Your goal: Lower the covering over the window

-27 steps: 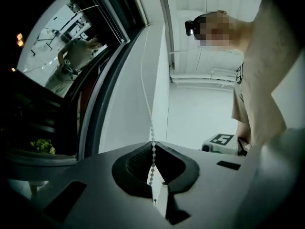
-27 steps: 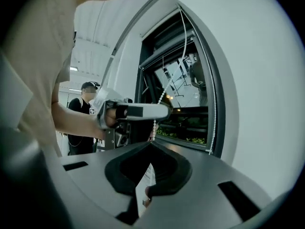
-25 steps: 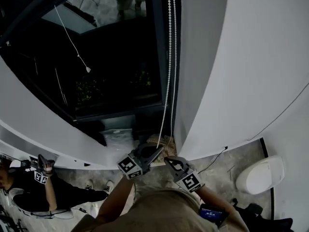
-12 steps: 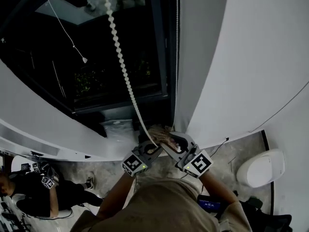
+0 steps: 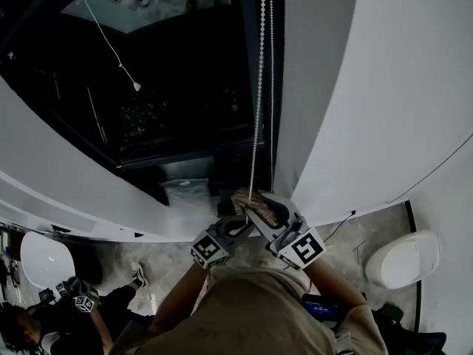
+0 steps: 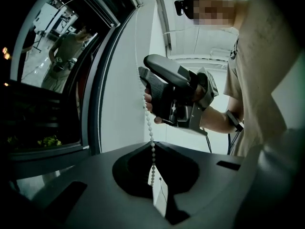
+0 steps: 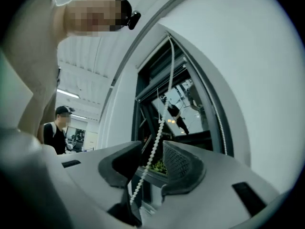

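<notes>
Ok, left tool (image 6: pixel 152 146) clenched on the bead chain (image 5: pixel 258 87), strand rising straight out of its shut jaws. Right tool (image 7: pixel 152 157) just beside it at its 2 o'clock in head view; jaws have just been closing but stand apart, chain runs between them, not pinched. Chain hangs by the dark window (image 5: pixel 170 102), along its 3 o'clock edge, from 12 o'clock of the head view down to both tools near 6 o'clock

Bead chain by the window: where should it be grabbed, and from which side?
Grip the hanging strand of the bead chain just above where the left gripper pinches it. It hangs vertical and thin, so come level from the room side, a jaw either side, as the right gripper, jaws just closing, does.
</notes>
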The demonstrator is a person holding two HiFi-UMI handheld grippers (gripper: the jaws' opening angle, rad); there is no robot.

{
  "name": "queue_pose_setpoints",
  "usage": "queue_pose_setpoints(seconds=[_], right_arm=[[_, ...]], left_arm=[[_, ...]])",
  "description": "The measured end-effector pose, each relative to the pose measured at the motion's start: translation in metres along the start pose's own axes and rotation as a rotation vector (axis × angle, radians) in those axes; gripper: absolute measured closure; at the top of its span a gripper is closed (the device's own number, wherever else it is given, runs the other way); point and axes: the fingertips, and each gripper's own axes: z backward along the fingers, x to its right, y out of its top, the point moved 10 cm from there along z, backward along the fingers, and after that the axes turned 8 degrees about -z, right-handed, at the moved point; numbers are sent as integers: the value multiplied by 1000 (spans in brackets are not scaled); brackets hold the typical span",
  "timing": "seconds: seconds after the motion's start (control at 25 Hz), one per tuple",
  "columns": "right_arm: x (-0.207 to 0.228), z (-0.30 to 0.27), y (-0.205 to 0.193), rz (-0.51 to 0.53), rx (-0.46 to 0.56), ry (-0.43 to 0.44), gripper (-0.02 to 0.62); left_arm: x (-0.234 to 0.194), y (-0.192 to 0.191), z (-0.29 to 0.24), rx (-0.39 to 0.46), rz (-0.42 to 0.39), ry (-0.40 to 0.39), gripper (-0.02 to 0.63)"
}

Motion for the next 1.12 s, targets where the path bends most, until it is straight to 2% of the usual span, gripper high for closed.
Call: queue_pose_setpoints(seconds=[0.08, 0.2, 0.32, 0.4, 0.56, 0.68, 0.76, 0.8, 0.88, 0.96, 1.08, 1.12], right_arm=[[10, 4, -2, -12, -9, -20, 448], [7, 3, -4, -48, -49, 43, 446], [-2, 2, -8, -30, -84, 69, 451], [-4, 4, -8, -18, -80, 43, 574], [-2, 11, -6, -33, -71, 15, 575], [2, 15, -9, -50, -88, -15, 581], [9, 19, -13, -29, -85, -43, 581], [13, 23, -19, -16, -92, -58, 581], [20, 30, -40, -9, -165, -83, 583], [18, 36, -68, -38, -267, -82, 583], [7, 37, -80, -52, -308, -59, 583], [4, 36, -79, -52, -307, -53, 583]], left_arm=[[3, -1, -2, -11, -5, -10, 594], [8, -2, -4, -17, -5, -29, 593], [12, -3, -7, -23, -9, -45, 593], [13, -5, -7, -30, -9, -49, 594], [16, -11, -4, -36, -1, -48, 594], [18, 0, 6, 48, 33, -74, 591], [8, 5, 20, 125, 59, -93, 439], [0, 6, 28, 160, 53, -88, 416], [-19, 24, 35, 219, 36, -55, 411], [-31, 59, 28, 263, 13, -26, 411], [-42, 107, 3, 268, -22, 12, 412], [-42, 115, -3, 256, -29, 24, 472]])
